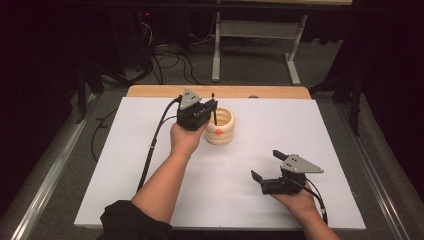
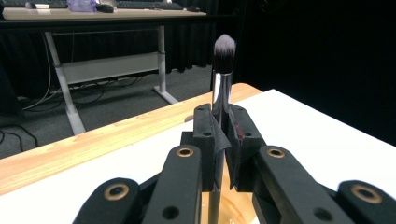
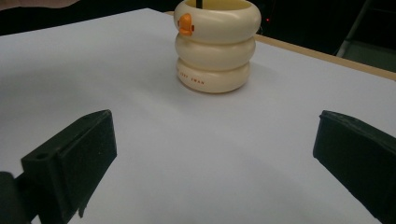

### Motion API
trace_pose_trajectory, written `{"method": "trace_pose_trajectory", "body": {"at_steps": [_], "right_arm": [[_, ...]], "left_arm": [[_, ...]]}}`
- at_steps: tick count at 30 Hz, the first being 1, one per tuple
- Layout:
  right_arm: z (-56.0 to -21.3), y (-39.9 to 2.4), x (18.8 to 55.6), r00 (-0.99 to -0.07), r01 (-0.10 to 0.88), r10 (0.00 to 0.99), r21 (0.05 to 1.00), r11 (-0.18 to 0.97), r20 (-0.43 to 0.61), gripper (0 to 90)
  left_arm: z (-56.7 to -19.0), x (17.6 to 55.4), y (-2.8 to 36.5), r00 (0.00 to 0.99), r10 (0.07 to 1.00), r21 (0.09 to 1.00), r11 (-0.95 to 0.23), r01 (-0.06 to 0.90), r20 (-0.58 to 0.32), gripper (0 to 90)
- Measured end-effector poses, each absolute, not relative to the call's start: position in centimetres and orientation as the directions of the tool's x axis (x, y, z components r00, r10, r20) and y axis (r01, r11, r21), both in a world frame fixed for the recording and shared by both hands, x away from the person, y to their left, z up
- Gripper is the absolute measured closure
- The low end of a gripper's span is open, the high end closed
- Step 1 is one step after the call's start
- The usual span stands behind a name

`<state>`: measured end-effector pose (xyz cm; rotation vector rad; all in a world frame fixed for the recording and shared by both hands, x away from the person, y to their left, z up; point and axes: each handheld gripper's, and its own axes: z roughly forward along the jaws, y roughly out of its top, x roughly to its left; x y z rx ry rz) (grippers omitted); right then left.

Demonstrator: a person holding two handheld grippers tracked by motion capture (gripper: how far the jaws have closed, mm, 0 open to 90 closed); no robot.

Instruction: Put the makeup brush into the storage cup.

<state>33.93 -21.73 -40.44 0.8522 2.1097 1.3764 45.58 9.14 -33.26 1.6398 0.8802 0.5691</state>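
Beyond the white-topped table (image 1: 320, 130) with its light wooden far edge (image 1: 260, 92), a grey carpeted floor (image 1: 250, 65) carries tangled black cables (image 1: 170, 60) and the white metal legs of a desk (image 1: 295, 60), all ringed by dark curtains (image 2: 317, 56) in dim light.

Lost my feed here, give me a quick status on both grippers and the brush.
Left gripper shut on black-bristled makeup brush, upright over cream ringed duck holder. Right gripper open, apart on white table. Nothing in the way.
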Motion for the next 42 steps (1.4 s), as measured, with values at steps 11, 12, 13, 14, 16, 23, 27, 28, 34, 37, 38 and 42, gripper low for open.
{"method": "trace_pose_trajectory", "body": {"at_steps": [11,12,13,14,16,23,27,28,34,37,38,42], "right_arm": [[-40.6,-21.5,33.9,-0.693,0.247,0.719,0.918,0.309,-0.055,0.8],[-40.6,-21.5,33.9,-0.694,0.245,0.718,0.919,0.31,-0.057,0.8],[-40.6,-21.5,33.9,-0.696,0.243,0.716,0.919,0.311,-0.059,0.8],[-40.6,-21.5,33.9,-0.697,0.241,0.714,0.919,0.312,-0.06,0.8],[-40.6,-21.5,33.9,-0.696,0.242,0.716,0.919,0.311,-0.059,0.8],[-40.7,-21.4,33.9,-0.699,0.247,0.713,0.918,0.312,-0.054,0.8],[-40.7,-21.4,33.9,-0.697,0.25,0.715,0.915,0.315,-0.056,0.8],[-40.7,-21.4,33.9,-0.696,0.248,0.716,0.916,0.315,-0.058,0.8],[-40.7,-21.3,33.9,-0.695,0.245,0.716,0.917,0.316,-0.062,0.8],[-40.7,-21.1,33.9,-0.7,0.244,0.712,0.917,0.315,-0.058,0.8],[-40.8,-21.1,33.9,-0.703,0.239,0.708,0.918,0.316,-0.061,0.8],[-40.8,-21.0,33.9,-0.706,0.238,0.705,0.918,0.318,-0.061,0.8]], "left_arm": [[-34.5,45.6,8.7,0.606,0.793,0.957,-0.118,0.265,-0.07,83.4],[-34.5,45.6,8.7,0.605,0.793,0.956,-0.122,0.266,-0.067,83.3],[-34.6,45.6,8.6,0.606,0.793,0.955,-0.127,0.268,-0.065,83.3],[-34.7,45.6,8.5,0.608,0.792,0.954,-0.131,0.268,-0.062,83.2],[-34.8,45.5,8.3,0.61,0.79,0.953,-0.143,0.268,-0.053,83.3],[-34.9,45.6,8.3,0.605,0.794,0.953,-0.142,0.268,-0.051,83.3],[-34.9,45.7,8.5,0.599,0.799,0.951,-0.142,0.276,-0.055,83.2],[-34.9,45.7,8.5,0.599,0.799,0.95,-0.141,0.279,-0.057,83.3],[-35.1,45.7,8.5,0.604,0.795,0.945,-0.153,0.288,-0.055,83.1],[-35.1,45.7,8.4,0.609,0.791,0.944,-0.157,0.289,-0.056,83.1],[-35.1,45.7,8.3,0.611,0.79,0.944,-0.156,0.289,-0.056,83.0],[-35.1,45.7,8.4,0.613,0.789,0.947,-0.163,0.276,-0.043,69.3]]}}
